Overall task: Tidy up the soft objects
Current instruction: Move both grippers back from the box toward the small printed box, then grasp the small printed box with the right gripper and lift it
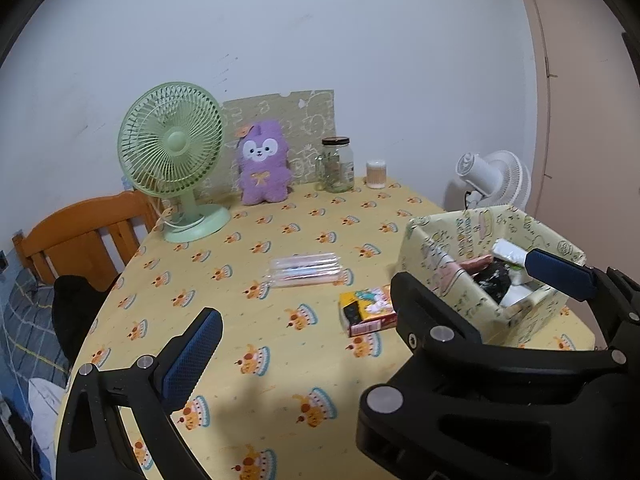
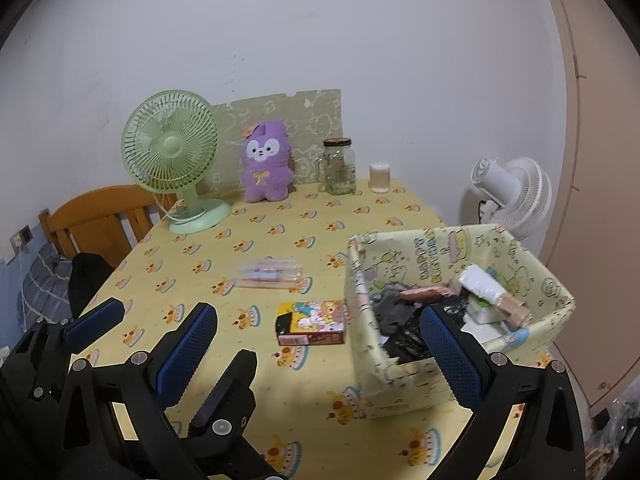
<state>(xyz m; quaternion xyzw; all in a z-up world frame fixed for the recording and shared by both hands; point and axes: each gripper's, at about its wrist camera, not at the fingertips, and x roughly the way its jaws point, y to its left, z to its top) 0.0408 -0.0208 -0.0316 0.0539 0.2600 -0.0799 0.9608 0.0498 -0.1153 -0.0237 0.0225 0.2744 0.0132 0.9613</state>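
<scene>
A yellow patterned fabric box (image 1: 452,280) (image 2: 520,276) stands at the table's right, holding several soft items: black, grey, pink and white pieces (image 2: 420,320). A purple plush toy (image 1: 264,162) (image 2: 266,162) sits upright at the back. My left gripper (image 1: 372,312) is open and empty above the front of the table. My right gripper (image 2: 320,352) is open and empty, its right finger in front of the box. The left gripper also shows in the right wrist view (image 2: 168,340), at lower left.
A clear packet of pens (image 1: 306,270) (image 2: 268,274) and a small colourful carton (image 1: 368,312) (image 2: 312,322) lie mid-table. A green fan (image 1: 176,160), a glass jar (image 1: 336,166) and a cotton-swab tub (image 1: 376,174) stand at the back. A wooden chair (image 1: 80,236) is left; a white fan (image 2: 512,196) is right.
</scene>
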